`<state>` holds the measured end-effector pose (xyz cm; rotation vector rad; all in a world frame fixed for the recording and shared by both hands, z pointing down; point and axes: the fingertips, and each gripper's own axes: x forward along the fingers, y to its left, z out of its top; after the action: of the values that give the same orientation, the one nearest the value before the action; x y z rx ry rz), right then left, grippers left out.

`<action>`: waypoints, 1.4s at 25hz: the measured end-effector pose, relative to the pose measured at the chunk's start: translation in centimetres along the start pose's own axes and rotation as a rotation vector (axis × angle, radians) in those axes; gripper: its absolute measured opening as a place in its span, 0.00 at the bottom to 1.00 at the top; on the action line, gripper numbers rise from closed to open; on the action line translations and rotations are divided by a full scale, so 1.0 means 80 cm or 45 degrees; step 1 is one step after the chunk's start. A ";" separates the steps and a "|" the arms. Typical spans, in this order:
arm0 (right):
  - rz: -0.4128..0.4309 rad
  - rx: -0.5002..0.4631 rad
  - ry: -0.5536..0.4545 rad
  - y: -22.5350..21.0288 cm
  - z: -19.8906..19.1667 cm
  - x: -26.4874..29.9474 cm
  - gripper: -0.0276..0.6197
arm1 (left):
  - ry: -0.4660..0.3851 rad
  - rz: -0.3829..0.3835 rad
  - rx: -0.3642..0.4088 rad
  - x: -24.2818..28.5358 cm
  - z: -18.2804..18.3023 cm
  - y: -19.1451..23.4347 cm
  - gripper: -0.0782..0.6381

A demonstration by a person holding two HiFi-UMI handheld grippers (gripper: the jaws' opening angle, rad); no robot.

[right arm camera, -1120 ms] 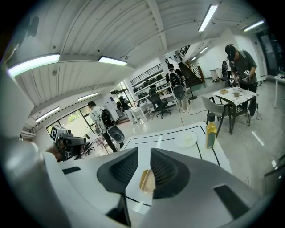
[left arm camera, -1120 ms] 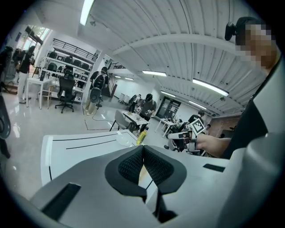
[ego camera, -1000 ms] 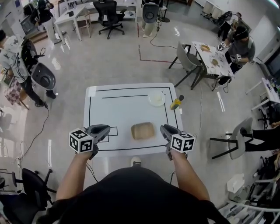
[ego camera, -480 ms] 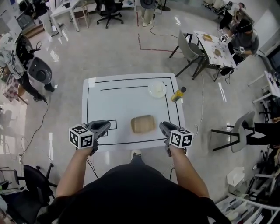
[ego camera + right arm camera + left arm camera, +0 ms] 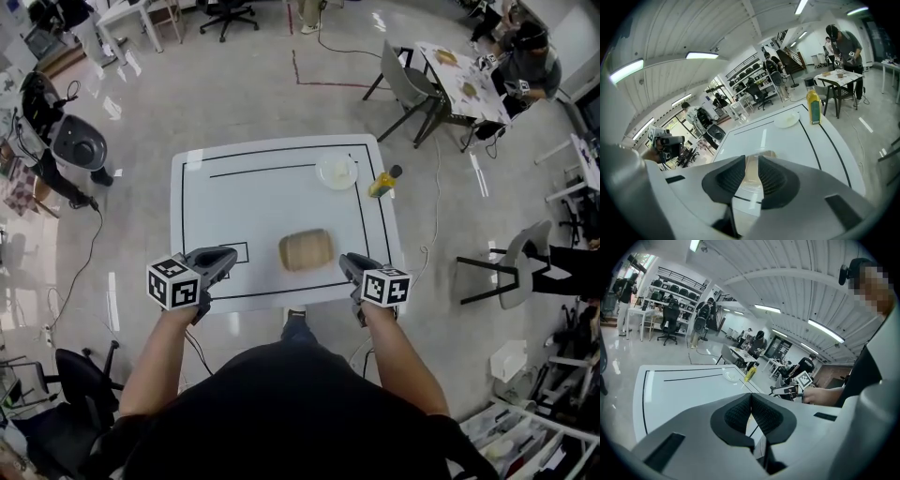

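Note:
A flat tan rectangular item lies near the front of the white table, and shows just past the jaws in the right gripper view. My left gripper hovers at the table's front left, its pads touching at the tips with nothing between them. My right gripper hovers at the front right, close beside the tan item, with a narrow gap between its pads and nothing held. A white plate and a yellow bottle stand at the far right corner.
Black lines mark a border on the table. A grey chair and a second table with a person stand at the back right. A dark machine and floor cables lie to the left, another chair to the right.
The table has come closer in all views. Both grippers now reach over its front edge, and the right one looks straight at the tan item. Neither gripper's jaws have changed.

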<state>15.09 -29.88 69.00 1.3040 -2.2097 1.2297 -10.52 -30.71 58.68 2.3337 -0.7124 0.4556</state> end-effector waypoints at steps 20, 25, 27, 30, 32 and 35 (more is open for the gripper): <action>0.064 0.131 0.155 -0.049 -0.080 0.075 0.27 | 0.109 0.011 -0.071 0.029 -0.053 0.018 0.14; 0.072 0.155 0.179 -0.058 -0.093 0.090 0.28 | 0.119 0.018 -0.100 0.033 -0.064 0.025 0.14; 0.071 0.160 0.188 -0.060 -0.098 0.095 0.28 | 0.128 0.014 -0.105 0.035 -0.067 0.025 0.14; 0.059 0.155 0.223 -0.066 -0.109 0.102 0.29 | 0.138 0.011 -0.113 0.038 -0.070 0.023 0.14; 0.053 0.148 0.244 -0.070 -0.116 0.106 0.31 | 0.145 0.012 -0.116 0.039 -0.074 0.024 0.14; 0.055 0.151 0.253 -0.073 -0.124 0.115 0.33 | 0.157 0.017 -0.125 0.042 -0.082 0.031 0.14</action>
<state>13.31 -28.58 83.56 1.1264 -2.0625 1.4584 -10.23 -29.11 66.29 2.1900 -0.6764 0.5525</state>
